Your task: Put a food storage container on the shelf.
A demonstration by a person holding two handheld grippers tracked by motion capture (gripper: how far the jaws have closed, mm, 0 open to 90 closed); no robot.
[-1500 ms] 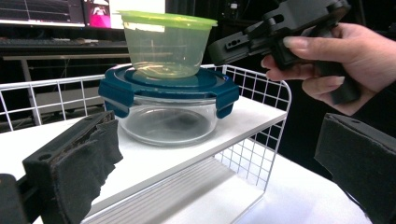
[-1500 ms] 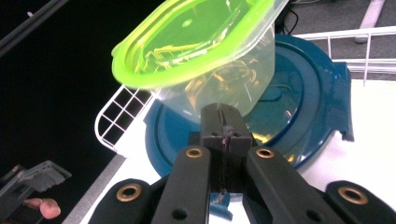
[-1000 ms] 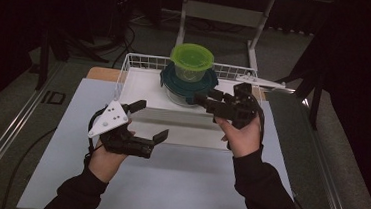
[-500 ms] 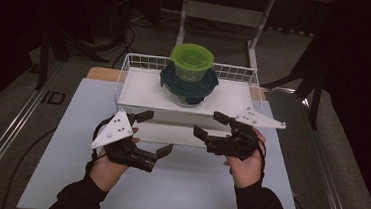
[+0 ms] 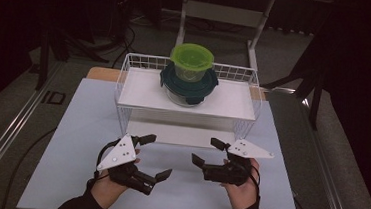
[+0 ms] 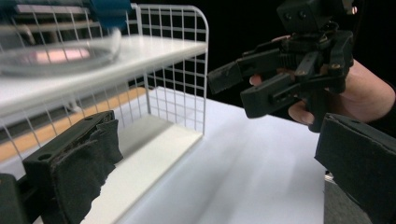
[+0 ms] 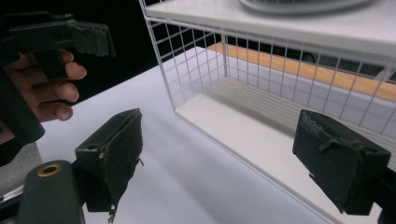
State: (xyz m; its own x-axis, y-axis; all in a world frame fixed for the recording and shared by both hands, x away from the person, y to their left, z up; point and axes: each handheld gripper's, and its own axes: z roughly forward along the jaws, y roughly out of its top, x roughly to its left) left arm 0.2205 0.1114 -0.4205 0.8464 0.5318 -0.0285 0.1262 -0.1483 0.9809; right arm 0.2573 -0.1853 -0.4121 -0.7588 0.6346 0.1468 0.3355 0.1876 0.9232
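A white wire rack (image 5: 139, 93) stands at the back of the white table top (image 5: 70, 140). On its shelf sits a glass container with a dark teal lid (image 5: 166, 79), and a green-lidded tub (image 5: 192, 56) is stacked on top of it. My left gripper (image 5: 157, 156) is open low over the table in front of the rack, holding nothing. My right gripper (image 5: 206, 151) faces it from the right; its jaws have just been opening and nothing is between them. In the left gripper view the right gripper (image 6: 280, 70) shows beyond the rack's corner (image 6: 201, 42).
A wooden table edge (image 5: 98, 72) shows behind the rack. The rack's lower level (image 7: 261, 135) holds nothing. A metal frame (image 5: 226, 12) stands on the dark floor behind, and a rail (image 5: 11, 131) runs along the left.
Both hands have come down and back toward the near side of the table. The right gripper left the height of the containers on the shelf and now hovers low in front of the rack.
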